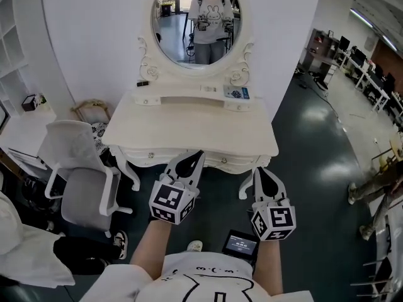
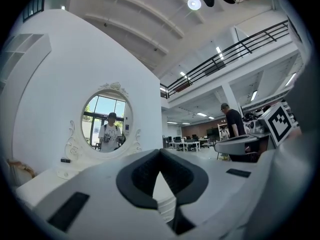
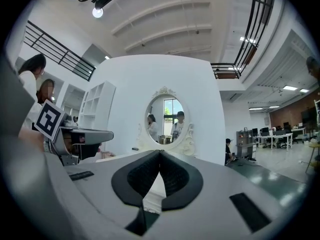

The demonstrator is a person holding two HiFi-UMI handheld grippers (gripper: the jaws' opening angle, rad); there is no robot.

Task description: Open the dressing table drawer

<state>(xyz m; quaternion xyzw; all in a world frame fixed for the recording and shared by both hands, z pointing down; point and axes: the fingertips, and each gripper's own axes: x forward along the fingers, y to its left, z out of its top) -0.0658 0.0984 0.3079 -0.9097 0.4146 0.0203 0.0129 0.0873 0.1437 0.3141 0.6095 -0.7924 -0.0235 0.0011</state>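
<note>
The white dressing table [image 1: 189, 128] stands ahead of me, with an oval mirror [image 1: 196, 21] above it. Its drawer front [image 1: 157, 158] runs under the near edge and carries a small knob [image 1: 150, 155]. My left gripper [image 1: 195, 155] is shut and empty, its tips just over the table's front edge near the middle. My right gripper [image 1: 260, 170] is also shut and empty, a little short of the table's right front corner. In the left gripper view the left gripper [image 2: 160, 151] points level toward the mirror [image 2: 106, 119]. The right gripper view shows the right gripper [image 3: 160, 153] doing the same toward the mirror [image 3: 167, 119].
A grey office chair [image 1: 75, 168] stands left of the table, with a white shelf unit [image 1: 19, 55] behind it. A small blue box [image 1: 237, 94] and a black item [image 1: 143, 83] lie on the table's raised back shelf. Dark floor [image 1: 315, 168] spreads to the right.
</note>
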